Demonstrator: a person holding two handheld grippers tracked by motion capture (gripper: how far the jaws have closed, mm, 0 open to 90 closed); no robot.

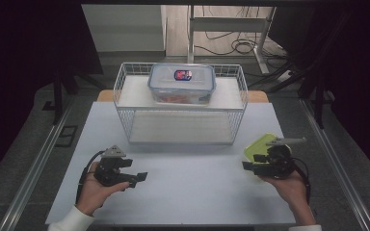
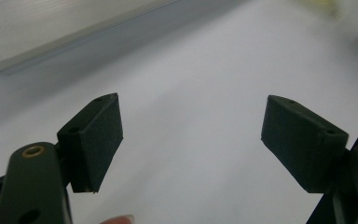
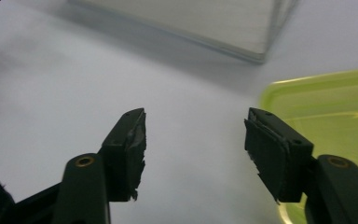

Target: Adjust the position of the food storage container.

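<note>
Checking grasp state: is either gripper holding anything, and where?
Nothing held. Left gripper and right gripper are both open over bare table; the green lid lies beside the right one.

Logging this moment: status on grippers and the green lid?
Left gripper open, empty. Right gripper open, empty, beside green lid. Box on wire rack. Nothing in the way.

This was a lab or test room set up for recording, not a home. A plain white table [image 1: 173, 192] stood alone on a grey floor, with metal rails [image 1: 33, 168] running along its left and right edges. Beyond its far edge, loose black cables [image 1: 241, 45] lay coiled on the floor beside the metal legs of a desk frame [image 1: 221, 29]. Dark curtains [image 1: 29, 48] closed off both sides, leaving the table as the one lit spot.
</note>
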